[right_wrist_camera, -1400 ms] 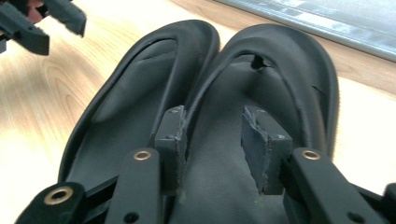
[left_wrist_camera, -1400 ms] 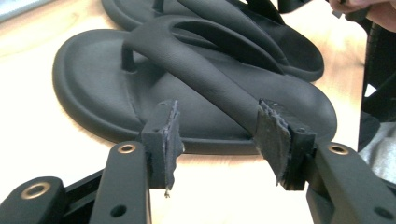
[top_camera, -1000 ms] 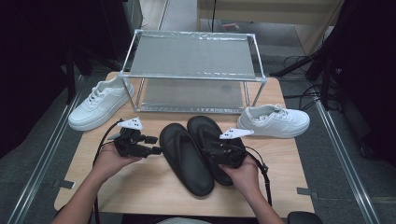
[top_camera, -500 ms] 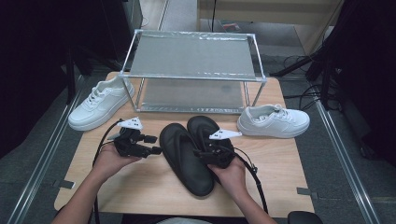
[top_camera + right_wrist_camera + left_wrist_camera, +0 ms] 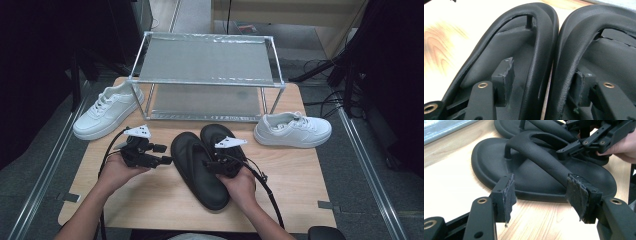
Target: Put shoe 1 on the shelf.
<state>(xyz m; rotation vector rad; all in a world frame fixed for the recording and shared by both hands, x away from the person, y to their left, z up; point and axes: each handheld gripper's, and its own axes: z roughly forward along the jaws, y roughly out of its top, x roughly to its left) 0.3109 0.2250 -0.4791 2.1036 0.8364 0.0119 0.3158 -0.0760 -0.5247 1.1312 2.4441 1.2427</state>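
The right hand-held gripper [image 5: 212,165] sits over the two black flip-flops [image 5: 202,167], which lie side by side on the counter [image 5: 300,200] just in front of the person. In the right gripper view its jaws are open, one pad inside each flip-flop, with the two inner straps [image 5: 551,57] between them, so it looks ready to pinch both straps together but has not closed yet. The left hand-held gripper [image 5: 162,161] waits just to the left of the flip-flops, wide open and holding nothing; its pads [image 5: 507,196] point at the near flip-flop's side. Nothing is lifted so far, so the grab and the move are both left to do. Past the grippers stands a metal shoe rack [image 5: 207,70], with one white sneaker [image 5: 107,112] at its left and another white sneaker [image 5: 292,130] at its right. The rack's low shelf looks free, and the counter near the person has open room.
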